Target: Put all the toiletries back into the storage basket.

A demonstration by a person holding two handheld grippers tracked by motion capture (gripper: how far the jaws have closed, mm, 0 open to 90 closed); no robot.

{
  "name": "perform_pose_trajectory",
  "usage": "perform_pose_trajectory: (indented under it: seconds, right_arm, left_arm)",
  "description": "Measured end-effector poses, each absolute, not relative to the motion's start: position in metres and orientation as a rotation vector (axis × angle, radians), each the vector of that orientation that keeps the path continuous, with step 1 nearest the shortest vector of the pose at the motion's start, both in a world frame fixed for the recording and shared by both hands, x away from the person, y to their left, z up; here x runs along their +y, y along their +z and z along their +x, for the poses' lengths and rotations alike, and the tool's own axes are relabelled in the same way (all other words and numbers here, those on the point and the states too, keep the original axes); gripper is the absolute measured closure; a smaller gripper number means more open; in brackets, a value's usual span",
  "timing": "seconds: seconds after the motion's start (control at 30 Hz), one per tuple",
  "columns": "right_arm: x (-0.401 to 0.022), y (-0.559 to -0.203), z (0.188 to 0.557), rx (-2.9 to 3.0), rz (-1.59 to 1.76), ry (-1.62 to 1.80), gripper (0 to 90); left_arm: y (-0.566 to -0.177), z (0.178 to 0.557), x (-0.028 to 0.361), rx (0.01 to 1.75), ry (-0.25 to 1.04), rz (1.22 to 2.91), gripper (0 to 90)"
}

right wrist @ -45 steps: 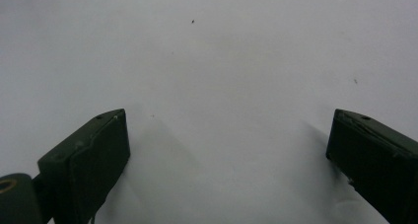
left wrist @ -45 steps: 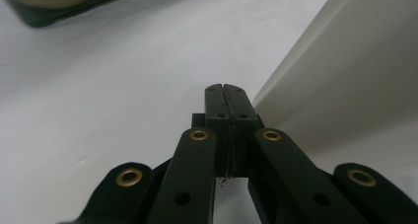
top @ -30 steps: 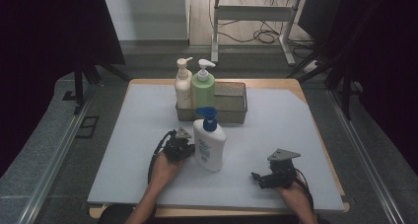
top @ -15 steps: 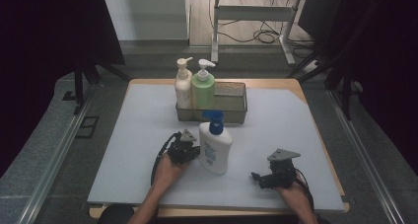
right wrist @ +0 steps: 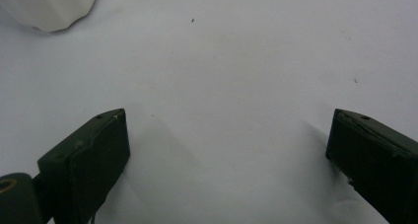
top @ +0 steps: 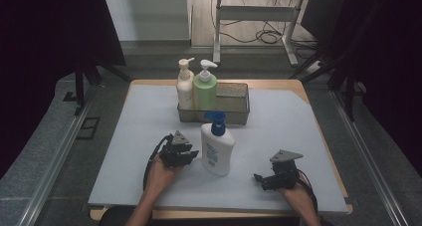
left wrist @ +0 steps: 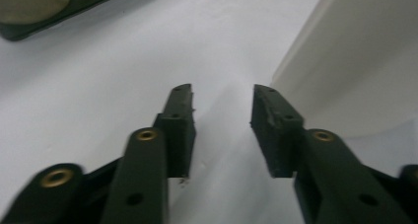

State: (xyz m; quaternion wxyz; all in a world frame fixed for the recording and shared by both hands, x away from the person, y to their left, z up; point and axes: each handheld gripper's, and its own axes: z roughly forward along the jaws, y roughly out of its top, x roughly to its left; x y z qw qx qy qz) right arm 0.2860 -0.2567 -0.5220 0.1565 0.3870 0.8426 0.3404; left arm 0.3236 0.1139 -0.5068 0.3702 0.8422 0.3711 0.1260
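The white pump bottle (top: 217, 147) stood upright mid-surface, at about three o'clock from the left gripper (top: 190, 154), the nearer one. Its fingers had just been opening, seemingly clear of the bottle. The right gripper (top: 260, 178) rested fingers apart.

Lab: curtained test table (top: 149, 111), floor cables (top: 249, 37)

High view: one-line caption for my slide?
White bottle stands before the basket; left gripper, jaws just opening, sits beside it, right gripper apart.
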Motion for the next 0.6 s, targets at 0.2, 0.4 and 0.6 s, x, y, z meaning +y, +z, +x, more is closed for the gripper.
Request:
perform_pose_trajectory:
  seconds: [0.2, 0.4, 0.6]
  right_arm:
    - [-0.257, -0.521, 0.287, 2.44, 1.095, 0.974, 1.2]
    - [-0.255, -0.517, 0.285, 2.461, 1.073, 0.976, 1.0]
    - [-0.248, -0.508, 0.281, 2.472, 1.002, 1.018, 0.2]
  left_arm:
    - [-0.511, 0.313, 0.122, 0.975, 0.348, 2.17, 42.9]
    - [-0.514, 0.299, 0.128, 0.983, 0.354, 2.165, 30.2]
    - [-0.514, 0.28, 0.136, 1.004, 0.384, 2.169, 20.8]
